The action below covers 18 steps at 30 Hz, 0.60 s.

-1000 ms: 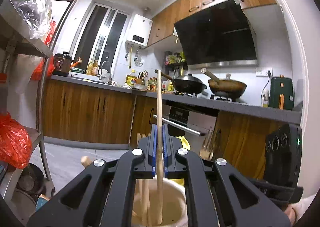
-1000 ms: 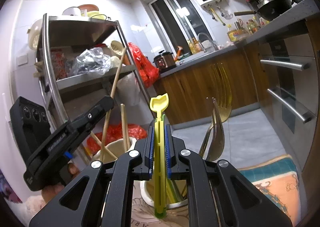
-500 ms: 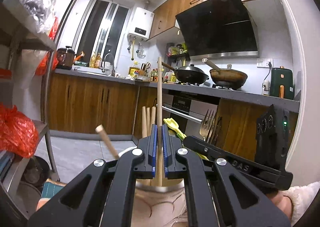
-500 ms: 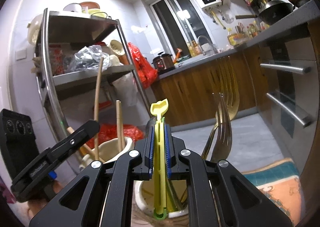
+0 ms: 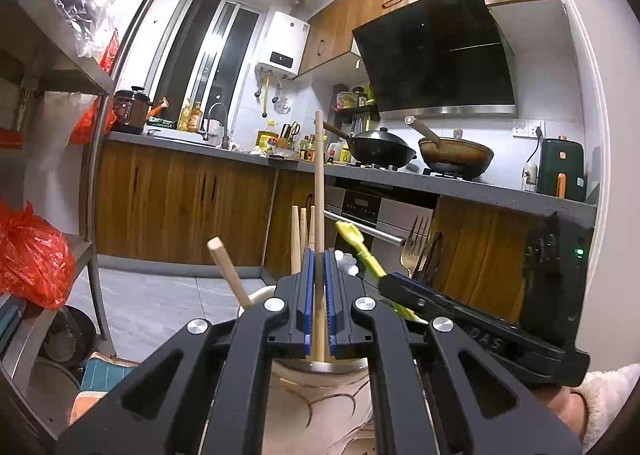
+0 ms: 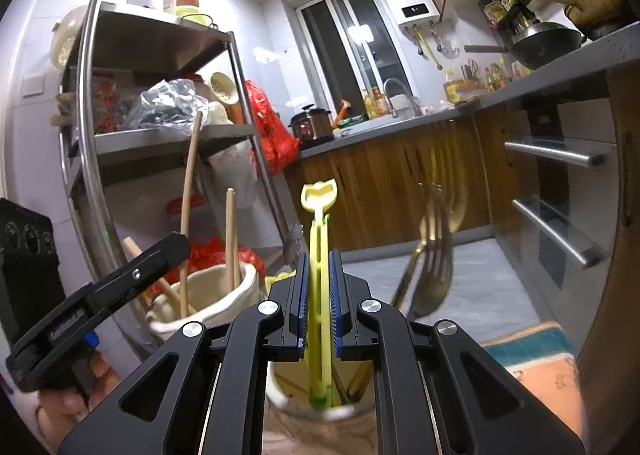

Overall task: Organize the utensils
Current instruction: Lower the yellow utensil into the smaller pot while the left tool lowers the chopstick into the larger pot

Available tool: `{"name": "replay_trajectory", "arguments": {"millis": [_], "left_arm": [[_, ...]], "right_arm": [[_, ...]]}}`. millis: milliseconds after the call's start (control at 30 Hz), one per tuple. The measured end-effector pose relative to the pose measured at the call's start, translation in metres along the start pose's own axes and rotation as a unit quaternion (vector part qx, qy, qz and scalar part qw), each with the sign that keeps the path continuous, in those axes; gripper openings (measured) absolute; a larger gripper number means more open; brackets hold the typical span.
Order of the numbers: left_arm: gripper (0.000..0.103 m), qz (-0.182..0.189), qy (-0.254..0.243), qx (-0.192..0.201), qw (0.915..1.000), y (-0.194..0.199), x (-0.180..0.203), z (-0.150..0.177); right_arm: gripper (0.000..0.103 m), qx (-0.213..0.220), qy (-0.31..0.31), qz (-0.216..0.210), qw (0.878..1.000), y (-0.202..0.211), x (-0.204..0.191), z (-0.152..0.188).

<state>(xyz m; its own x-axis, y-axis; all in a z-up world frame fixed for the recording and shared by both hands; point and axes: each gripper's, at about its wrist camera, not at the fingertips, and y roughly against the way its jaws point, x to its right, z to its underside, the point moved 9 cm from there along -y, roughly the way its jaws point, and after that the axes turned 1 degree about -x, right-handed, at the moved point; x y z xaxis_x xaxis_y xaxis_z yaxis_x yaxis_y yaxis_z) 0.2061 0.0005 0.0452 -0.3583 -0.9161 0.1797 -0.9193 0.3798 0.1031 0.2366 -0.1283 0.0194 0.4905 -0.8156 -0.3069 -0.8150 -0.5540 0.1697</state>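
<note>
My left gripper (image 5: 319, 275) is shut on a long wooden stick (image 5: 319, 183) that stands upright, its lower end inside a cream holder (image 6: 208, 295) with other wooden utensils (image 5: 226, 271). My right gripper (image 6: 319, 279) is shut on a yellow plastic utensil (image 6: 319, 215) standing in a second cream holder (image 6: 276, 387) beside the first. Metal forks (image 6: 434, 279) lean out of that second holder on the right. The left gripper also shows in the right wrist view (image 6: 160, 259), and the right gripper in the left wrist view (image 5: 404, 287).
A steel shelf rack (image 6: 104, 143) with bags and bowls stands at the left. Wooden kitchen cabinets (image 5: 180, 207), an oven (image 6: 560, 191) and a counter with woks (image 5: 380, 151) run behind. An orange and teal cloth (image 6: 536, 359) lies under the holders.
The left gripper has risen along the wooden stick, bringing the holder rim and other handles into view. The right gripper holds the yellow utensil in place; the forks have swung.
</note>
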Motion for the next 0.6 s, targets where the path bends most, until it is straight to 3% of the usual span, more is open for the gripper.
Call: {"name": "replay_trajectory", "arguments": {"millis": [333,600], "left_arm": [[0.005,-0.002,-0.003,-0.004,1.0,0.0,0.001,0.003],[0.005,-0.005,-0.006,-0.008,0.9999,-0.002,-0.001,0.005]], "right_arm": [[0.01,0.026,-0.004,0.012,1.0,0.018,0.003,-0.007],[0.01,-0.007,0.002,0.017,1.0,0.012,0.006,0.007]]}}
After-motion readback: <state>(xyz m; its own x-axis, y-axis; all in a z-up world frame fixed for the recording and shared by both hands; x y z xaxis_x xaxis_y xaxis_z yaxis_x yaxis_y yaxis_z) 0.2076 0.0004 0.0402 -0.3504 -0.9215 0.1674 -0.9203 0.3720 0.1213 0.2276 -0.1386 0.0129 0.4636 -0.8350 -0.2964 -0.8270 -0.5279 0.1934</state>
